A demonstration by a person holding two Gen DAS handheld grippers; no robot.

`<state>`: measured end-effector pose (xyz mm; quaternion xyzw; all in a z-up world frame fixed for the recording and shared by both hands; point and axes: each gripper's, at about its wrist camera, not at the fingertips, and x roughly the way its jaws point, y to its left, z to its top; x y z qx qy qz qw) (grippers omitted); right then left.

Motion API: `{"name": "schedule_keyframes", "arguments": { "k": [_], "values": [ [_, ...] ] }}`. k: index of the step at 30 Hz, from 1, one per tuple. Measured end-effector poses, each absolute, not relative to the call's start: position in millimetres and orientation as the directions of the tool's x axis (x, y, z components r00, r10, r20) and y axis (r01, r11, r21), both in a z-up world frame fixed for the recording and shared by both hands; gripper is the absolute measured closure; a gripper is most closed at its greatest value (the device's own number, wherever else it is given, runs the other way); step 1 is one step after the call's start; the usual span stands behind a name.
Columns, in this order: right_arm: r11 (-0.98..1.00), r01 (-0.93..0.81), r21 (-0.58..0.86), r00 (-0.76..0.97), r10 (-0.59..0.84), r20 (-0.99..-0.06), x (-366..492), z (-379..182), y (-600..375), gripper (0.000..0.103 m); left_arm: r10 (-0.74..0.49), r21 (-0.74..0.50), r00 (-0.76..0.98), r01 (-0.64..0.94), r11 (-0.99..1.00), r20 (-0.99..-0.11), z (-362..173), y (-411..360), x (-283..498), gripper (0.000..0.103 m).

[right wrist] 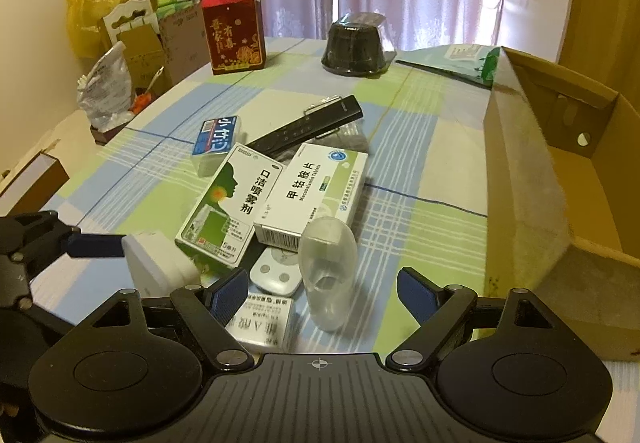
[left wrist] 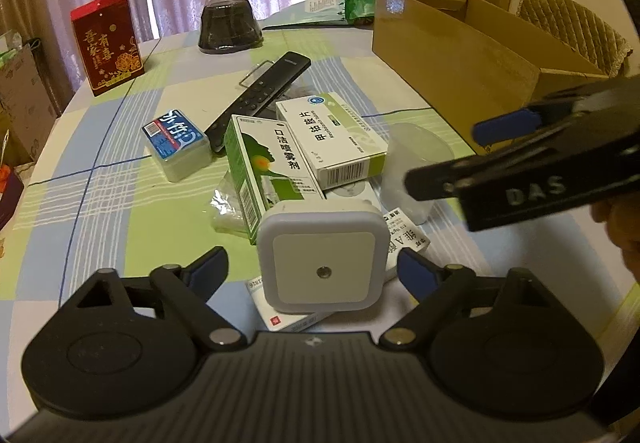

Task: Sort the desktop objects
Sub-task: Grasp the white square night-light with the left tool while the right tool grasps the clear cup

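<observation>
A round table under a blue, green and white checked cloth carries a large open brown cardboard box along its right side, with a heap of small goods piled just beside it at the table's middle. In the heap lie a green-and-white spray carton, a white tablet box with a barcode, a long black remote control, a blue-labelled clear plastic case, a clear plastic cup on its side and a square white night light with a small sensor.

The left gripper stands wide, its blue pads flanking the night light without touching it. The right gripper is likewise spread wide, over the cup, holding nothing.

The heap is stacked loosely: closing on the night light could tip it off the boxes beneath, and the cup looks apt to roll.

Only the right wrist view shows the box's inside, bare as far as can be seen, and a small white oval remote under the cartons. The left view alone shows the night light's face.
</observation>
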<state>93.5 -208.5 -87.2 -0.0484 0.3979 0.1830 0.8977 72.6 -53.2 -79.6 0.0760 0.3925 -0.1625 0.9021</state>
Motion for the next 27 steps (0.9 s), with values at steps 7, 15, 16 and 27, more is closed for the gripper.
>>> {"name": "schedule_keyframes", "arguments": {
  "k": [7, 15, 16, 27],
  "values": [
    [0.928, -0.367, 0.060, 0.600, 0.285, -0.747, 111, -96, -205, 0.028, -0.239, 0.006, 0.631, 0.360, 0.933, -0.738, -83, -55, 77, 0.031],
    [0.928, -0.368, 0.055, 0.585, 0.277, -0.762, 120, -102, -204, 0.038, -0.242, 0.003, 0.630, 0.362, 0.932, -0.738, -84, -57, 78, 0.042],
    [0.928, -0.368, 0.055, 0.582, 0.276, -0.765, 121, -103, -204, 0.038, -0.243, 0.000, 0.630, 0.360, 0.933, -0.738, -84, -57, 77, 0.042],
    [0.929, -0.366, 0.055, 0.561, 0.267, -0.783, 123, -110, -203, 0.071, -0.247, -0.020, 0.627, 0.346, 0.938, -0.739, -83, -52, 77, 0.042]
  ]
}}
